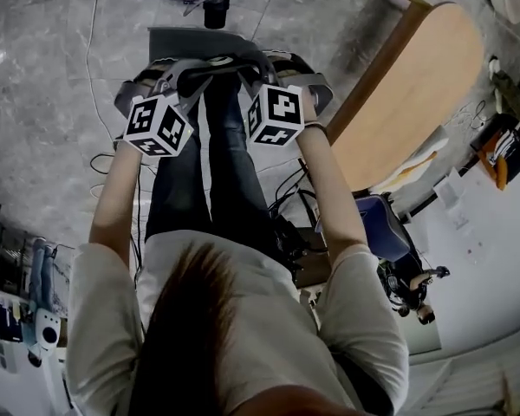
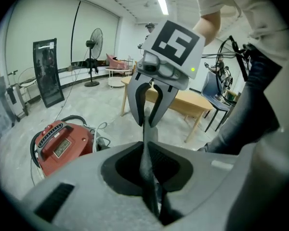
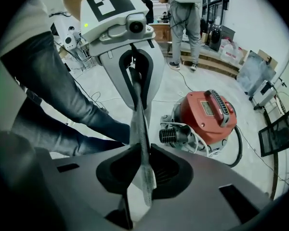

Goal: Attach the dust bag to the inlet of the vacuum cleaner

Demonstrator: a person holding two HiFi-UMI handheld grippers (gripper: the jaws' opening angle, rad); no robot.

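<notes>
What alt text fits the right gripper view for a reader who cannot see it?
The right gripper and the left gripper, facing it, both pinch a thin grey bag stretched edge-on between them. A red vacuum sits on the floor behind, at right.

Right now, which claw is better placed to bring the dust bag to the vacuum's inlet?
Probably right. Both claws grip the dust bag, but the ribbed inlet faces the right claw; the left claw barely sees it.

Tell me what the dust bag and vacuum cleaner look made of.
The dust bag looks like thin matte grey paper or fabric: seen from its edge, it is a mere line. The vacuum cleaner looks like hard red plastic: smooth moulded shell, slight sheen.
</notes>
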